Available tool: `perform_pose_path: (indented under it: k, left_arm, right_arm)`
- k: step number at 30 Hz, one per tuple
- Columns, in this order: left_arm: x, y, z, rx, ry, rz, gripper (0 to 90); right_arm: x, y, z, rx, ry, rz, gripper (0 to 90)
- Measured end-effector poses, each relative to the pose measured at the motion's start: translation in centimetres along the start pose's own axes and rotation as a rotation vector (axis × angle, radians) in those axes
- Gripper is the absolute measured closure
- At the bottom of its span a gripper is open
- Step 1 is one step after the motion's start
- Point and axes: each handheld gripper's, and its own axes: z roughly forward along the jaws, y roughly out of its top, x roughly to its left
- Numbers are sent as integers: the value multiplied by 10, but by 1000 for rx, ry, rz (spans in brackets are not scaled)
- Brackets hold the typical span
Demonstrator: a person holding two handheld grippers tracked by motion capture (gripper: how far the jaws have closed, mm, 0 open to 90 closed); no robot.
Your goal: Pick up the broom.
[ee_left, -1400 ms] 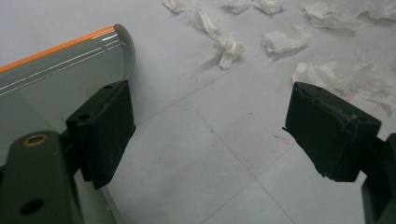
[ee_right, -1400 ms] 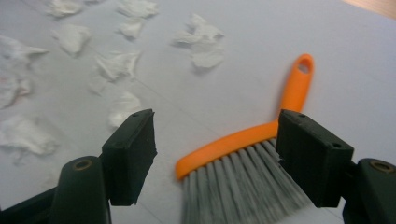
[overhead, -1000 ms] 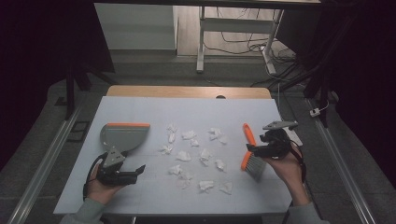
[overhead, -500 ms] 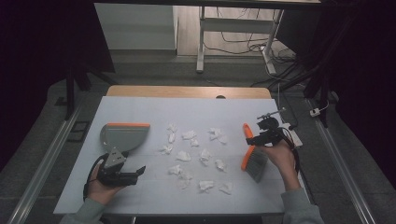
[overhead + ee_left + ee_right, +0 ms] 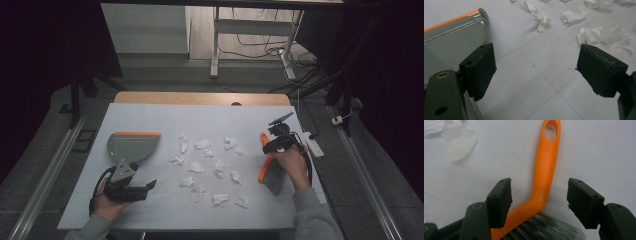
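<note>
right gripper (image 5: 539,195) lowered, jaws closing | astride curved orange brush handle (image 5: 545,170)

Layout on table (image 5: 150,112): dustpan left, paper scraps centre, brush right

Dustpan (image 5: 131,146) lying at left, left gripper (image 5: 142,189) just before it; paper scraps (image 5: 207,165) scattered mid-table between dustpan and brush; brush (image 5: 267,162) flat on right side, handle pointing away; right gripper (image 5: 539,202) over brush, handle between its jaws, not yet pressed

Brush (image 5: 543,182) bristles and dustpan (image 5: 451,37) body, both cropped at frame edges
</note>
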Motion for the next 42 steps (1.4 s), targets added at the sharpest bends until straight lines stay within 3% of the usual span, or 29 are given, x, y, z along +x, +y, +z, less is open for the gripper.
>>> perform_pose_path:
  k: [2,3,7,11,13,18,21,24,29,31,34,36,37,42]
  left_arm:
    - [0,0,-1,-5,0,11,165]
    - [0,-1,-1,-7,-1,13,165]
    - [-2,-1,-1,-9,-10,25,165]
    - [-1,-1,-2,-13,-10,22,165]
    - [-1,-1,-2,-13,-9,19,165]
    - [-2,-1,0,-5,-7,25,165]
    - [-2,-1,-1,-6,-6,27,165]
    - [-3,-2,0,-6,-8,27,165]
    - [-3,-2,-1,-9,-4,27,165]
    - [-1,-2,-2,-10,-4,23,165]
    - [0,-2,0,-8,-9,20,165]
    - [0,-2,1,-6,-7,20,165]
    - [0,-2,1,-5,-7,20,165]
    - [-1,-1,1,-8,-3,20,165]
  right_arm:
    - [1,1,8,18,25,5,371]
    - [1,1,10,47,11,-1,373]
    - [0,2,16,68,-23,31,397]
    - [-2,2,23,113,-30,52,439]
    - [-1,2,23,107,-33,60,461]
    - [2,4,22,128,-36,89,630]
    - [6,5,22,133,-48,93,695]
    - [6,5,22,137,-43,86,704]
    - [5,2,21,110,-32,80,707]
    - [2,-2,20,82,-13,45,709]
    - [0,-8,15,22,15,2,710]
    - [-2,-11,12,-8,26,9,710]
    - [-8,-16,6,-56,45,6,710]
    - [-19,-27,-15,-163,116,17,711]
